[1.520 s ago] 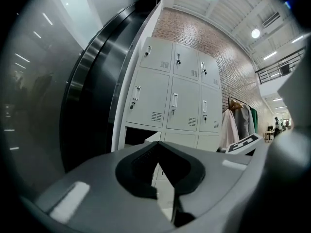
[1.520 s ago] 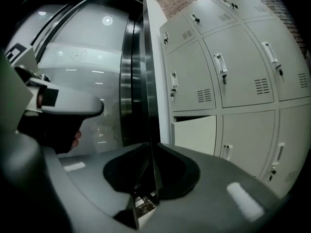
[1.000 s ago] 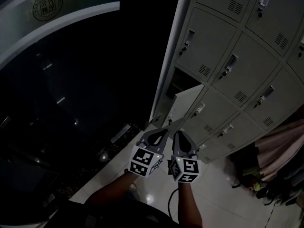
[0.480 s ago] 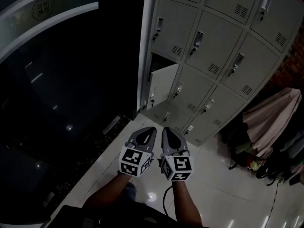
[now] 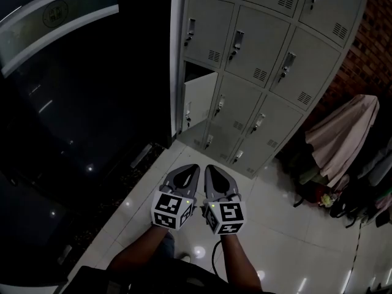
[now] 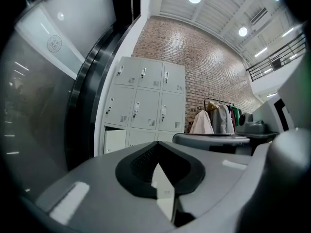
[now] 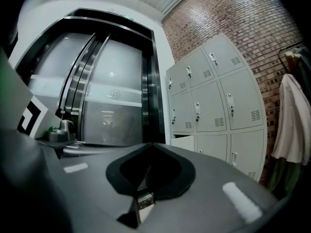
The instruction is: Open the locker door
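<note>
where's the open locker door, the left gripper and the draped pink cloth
open locker door (image 5: 199,101): head view, middle of the door panel
left gripper (image 5: 192,168): head view, tips of its closed jaws
draped pink cloth (image 5: 340,138): head view, middle of the fabric

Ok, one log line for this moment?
left tool: shut, empty | right tool: shut, empty | door: ajar | tools: short of lockers

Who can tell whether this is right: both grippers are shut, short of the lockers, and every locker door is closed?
One locker door in the left column stands ajar, as the head view shows. The left gripper and right gripper are shut, short of the lockers.
</note>
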{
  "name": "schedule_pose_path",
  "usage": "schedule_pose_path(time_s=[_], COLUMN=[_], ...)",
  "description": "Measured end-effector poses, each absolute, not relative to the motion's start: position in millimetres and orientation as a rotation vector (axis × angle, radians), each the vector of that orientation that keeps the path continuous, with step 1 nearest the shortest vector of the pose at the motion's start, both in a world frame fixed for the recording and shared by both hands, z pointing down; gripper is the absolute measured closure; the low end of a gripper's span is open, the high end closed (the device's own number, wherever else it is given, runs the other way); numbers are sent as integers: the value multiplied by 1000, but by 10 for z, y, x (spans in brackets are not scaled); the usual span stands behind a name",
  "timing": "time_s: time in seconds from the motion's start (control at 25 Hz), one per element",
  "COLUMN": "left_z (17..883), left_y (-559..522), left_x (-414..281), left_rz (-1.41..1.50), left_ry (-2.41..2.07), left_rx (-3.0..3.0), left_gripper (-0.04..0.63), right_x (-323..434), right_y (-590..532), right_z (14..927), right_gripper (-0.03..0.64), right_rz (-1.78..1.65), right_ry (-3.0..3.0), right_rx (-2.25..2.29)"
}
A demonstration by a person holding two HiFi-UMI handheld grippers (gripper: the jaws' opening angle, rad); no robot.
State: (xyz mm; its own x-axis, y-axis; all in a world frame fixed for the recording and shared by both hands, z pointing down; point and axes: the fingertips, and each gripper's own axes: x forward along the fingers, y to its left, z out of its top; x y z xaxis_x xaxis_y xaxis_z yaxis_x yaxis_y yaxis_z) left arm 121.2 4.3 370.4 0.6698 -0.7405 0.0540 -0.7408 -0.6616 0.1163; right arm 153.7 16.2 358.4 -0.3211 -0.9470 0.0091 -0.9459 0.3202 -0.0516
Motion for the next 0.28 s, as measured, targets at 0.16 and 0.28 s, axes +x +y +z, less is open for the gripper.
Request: schedule_pose_path(time_s=[0.16, 0.28], left_z=[3733, 3710], left_y=[100, 114], left_x=[1252, 1308], left_rz=[9, 13], left_ry=[-1228, -1226], left_rx=[2747, 2749], left_gripper=[589, 591], right_x=[1586, 1644], right_y=[215, 226], right_z=[3608, 3603], right_gripper=[617, 617], right_rz=[-76, -81], right_ry=[2536, 2537], right_rx=[-1817, -1819])
